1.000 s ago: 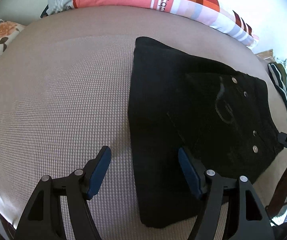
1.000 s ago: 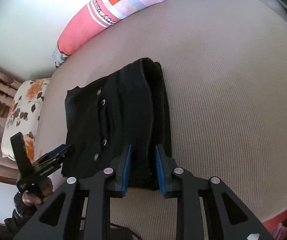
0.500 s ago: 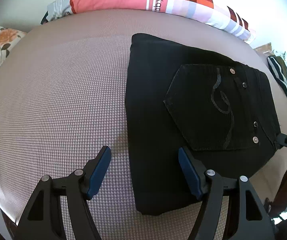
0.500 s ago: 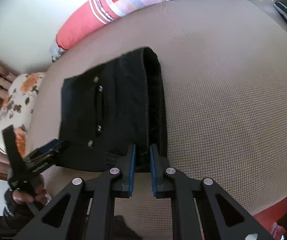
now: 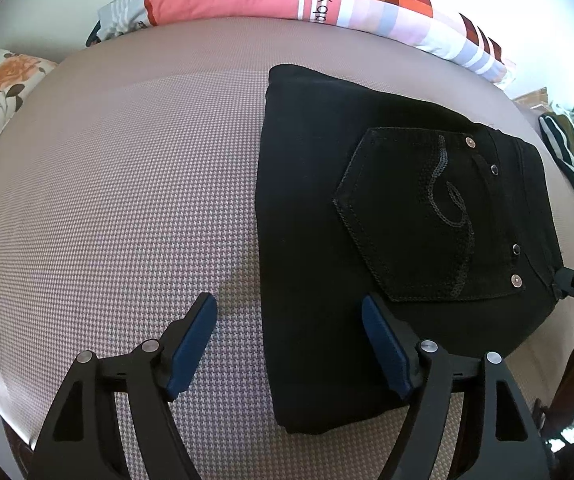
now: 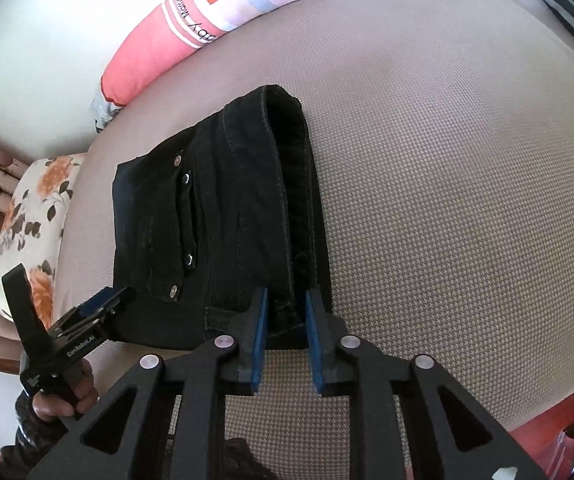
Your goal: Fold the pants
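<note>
pants (image 5: 327, 264), black and folded into a compact stack, lie on the bed (image 5: 127, 200) with the back pocket facing up. left gripper (image 5: 289, 344) hovers wide open over their near left edge, holding nothing. right gripper (image 6: 285, 334) has just eased apart, jaws narrowly straddling the waistband edge, not pressing it.

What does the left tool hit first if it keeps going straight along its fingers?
Likely the left edge of the folded black pants, which lies between the open left tool's fingers, or the bedcover beside it. Depth is unclear.
</note>
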A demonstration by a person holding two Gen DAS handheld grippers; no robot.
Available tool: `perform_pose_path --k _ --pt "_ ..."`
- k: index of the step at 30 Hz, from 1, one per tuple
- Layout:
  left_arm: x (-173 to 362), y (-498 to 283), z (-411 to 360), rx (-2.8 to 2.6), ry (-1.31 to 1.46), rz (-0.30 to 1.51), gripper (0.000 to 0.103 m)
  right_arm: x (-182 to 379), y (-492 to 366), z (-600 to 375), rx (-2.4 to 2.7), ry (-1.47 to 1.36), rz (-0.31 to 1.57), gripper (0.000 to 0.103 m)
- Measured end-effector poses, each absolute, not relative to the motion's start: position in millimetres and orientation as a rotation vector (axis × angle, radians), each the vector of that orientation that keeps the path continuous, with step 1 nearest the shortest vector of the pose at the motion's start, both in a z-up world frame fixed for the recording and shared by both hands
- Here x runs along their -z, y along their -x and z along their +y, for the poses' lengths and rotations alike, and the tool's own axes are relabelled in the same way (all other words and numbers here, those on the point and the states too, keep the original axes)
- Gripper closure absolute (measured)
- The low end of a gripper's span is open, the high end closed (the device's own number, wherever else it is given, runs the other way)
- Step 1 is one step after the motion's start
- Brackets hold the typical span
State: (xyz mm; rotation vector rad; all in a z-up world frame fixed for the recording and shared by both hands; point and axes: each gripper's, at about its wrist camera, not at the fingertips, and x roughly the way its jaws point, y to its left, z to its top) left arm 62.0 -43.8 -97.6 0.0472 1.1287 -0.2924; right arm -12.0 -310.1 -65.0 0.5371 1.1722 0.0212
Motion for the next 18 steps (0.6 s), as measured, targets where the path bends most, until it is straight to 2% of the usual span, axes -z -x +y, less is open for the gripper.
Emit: perform_pose_path --k 7,9,18 --pt "97.8 -61.7 -44.0 0.287 -0.057 1.121 0.024 62.4 8.2 -310.8 -0.002 -0.505 1.188 0.073" --pt "97.5 -61.7 -44.0 0.286 -0.058 1.121 0.023 61.6 6.8 -312.5 0.016 -0.494 1.199 0.064" --pt "97.9 -62.7 -42.2 0.284 -0.055 1.124 0.020 58.0 -8.1 -313.0 0.022 -0.456 1.197 0.052"
